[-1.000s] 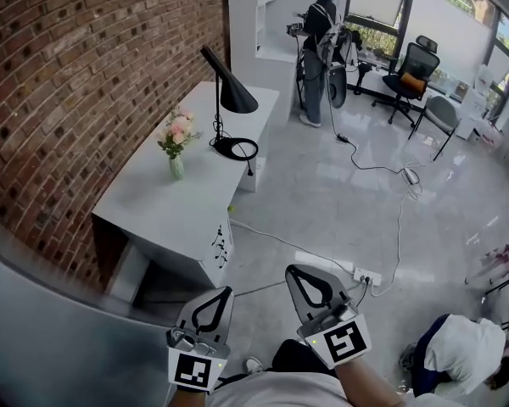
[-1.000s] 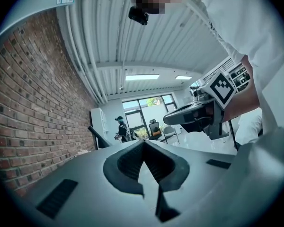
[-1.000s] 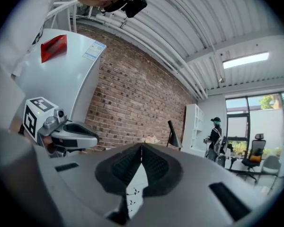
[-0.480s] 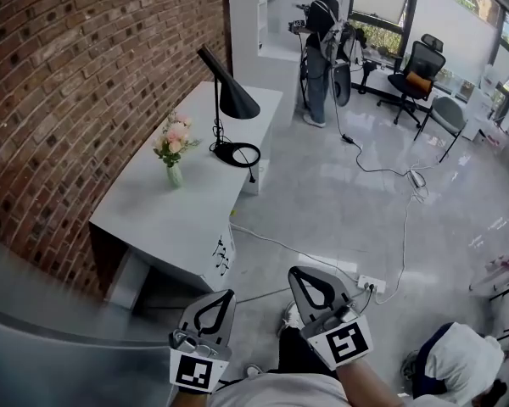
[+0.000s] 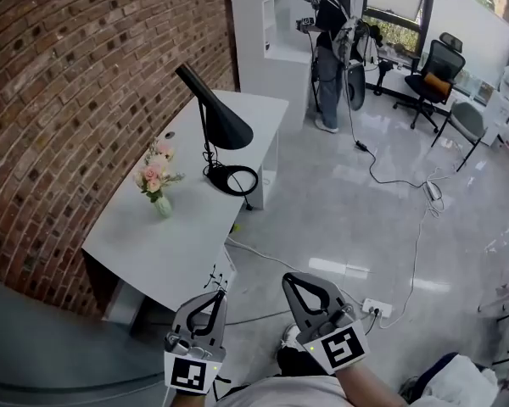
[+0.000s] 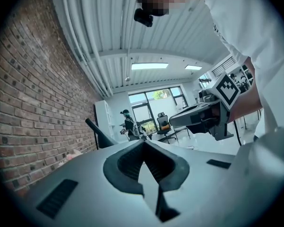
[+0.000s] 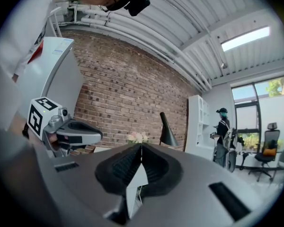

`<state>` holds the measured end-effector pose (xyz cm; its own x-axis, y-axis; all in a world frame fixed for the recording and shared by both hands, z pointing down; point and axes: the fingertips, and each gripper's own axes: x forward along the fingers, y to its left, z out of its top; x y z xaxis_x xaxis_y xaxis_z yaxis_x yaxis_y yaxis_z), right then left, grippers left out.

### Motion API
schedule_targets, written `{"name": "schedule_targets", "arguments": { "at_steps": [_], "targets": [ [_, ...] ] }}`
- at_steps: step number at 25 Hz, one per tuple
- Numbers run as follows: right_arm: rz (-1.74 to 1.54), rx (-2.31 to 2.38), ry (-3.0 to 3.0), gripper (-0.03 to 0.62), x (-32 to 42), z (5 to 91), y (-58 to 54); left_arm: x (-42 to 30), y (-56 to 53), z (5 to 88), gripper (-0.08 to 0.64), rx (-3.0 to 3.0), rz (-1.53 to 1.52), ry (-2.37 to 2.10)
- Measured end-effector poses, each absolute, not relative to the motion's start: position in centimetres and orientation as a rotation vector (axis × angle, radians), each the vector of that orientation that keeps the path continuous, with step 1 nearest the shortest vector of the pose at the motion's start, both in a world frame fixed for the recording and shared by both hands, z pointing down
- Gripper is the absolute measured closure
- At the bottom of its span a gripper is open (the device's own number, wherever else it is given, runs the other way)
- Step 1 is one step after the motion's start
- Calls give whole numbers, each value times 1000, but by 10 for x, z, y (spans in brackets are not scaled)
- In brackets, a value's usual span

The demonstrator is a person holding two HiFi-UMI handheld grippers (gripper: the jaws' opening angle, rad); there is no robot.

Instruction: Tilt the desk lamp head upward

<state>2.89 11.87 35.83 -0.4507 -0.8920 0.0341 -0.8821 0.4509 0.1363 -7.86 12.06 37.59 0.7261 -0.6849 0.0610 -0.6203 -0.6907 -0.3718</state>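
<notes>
A black desk lamp point(image 5: 221, 126) stands on the far half of a white desk point(image 5: 182, 240), its cone head angled downward over its round base point(image 5: 233, 179). My left gripper point(image 5: 215, 294) and right gripper point(image 5: 291, 278) are held low at the view's bottom, well short of the desk, both shut with nothing between the jaws. In the left gripper view the lamp point(image 6: 99, 133) shows small beyond the shut left gripper point(image 6: 143, 142). The lamp point(image 7: 167, 132) also appears past the shut right gripper point(image 7: 141, 145) in the right gripper view.
A small vase of pink flowers point(image 5: 155, 179) sits on the desk left of the lamp. A brick wall point(image 5: 68, 100) runs behind the desk. A power strip point(image 5: 377, 309) and cables lie on the floor. A person point(image 5: 332, 49) stands far back near office chairs point(image 5: 438, 69).
The head view has shifted toward the desk, so lamp and flowers sit lower and larger. Both grippers stay shut and low, side by side.
</notes>
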Motion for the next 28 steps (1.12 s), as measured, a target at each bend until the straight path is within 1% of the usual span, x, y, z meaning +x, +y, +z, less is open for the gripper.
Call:
{"name": "schedule_targets", "arguments": {
  "at_steps": [8, 12, 19, 28],
  "targets": [
    [-174, 1466, -2691, 574, 85, 355, 42, -30, 45, 374, 552, -2589, -263, 1257],
    [-164, 1392, -2731, 574, 86, 357, 16, -26, 31, 372, 552, -2512, -349, 1241],
    [-180, 1345, -2760, 574, 78, 362, -32, -32, -4, 381, 552, -2521, -308, 1327],
    [-216, 1374, -2742, 574, 79, 367, -117, -26, -97, 391, 552, -2516, -263, 1269]
  ]
}}
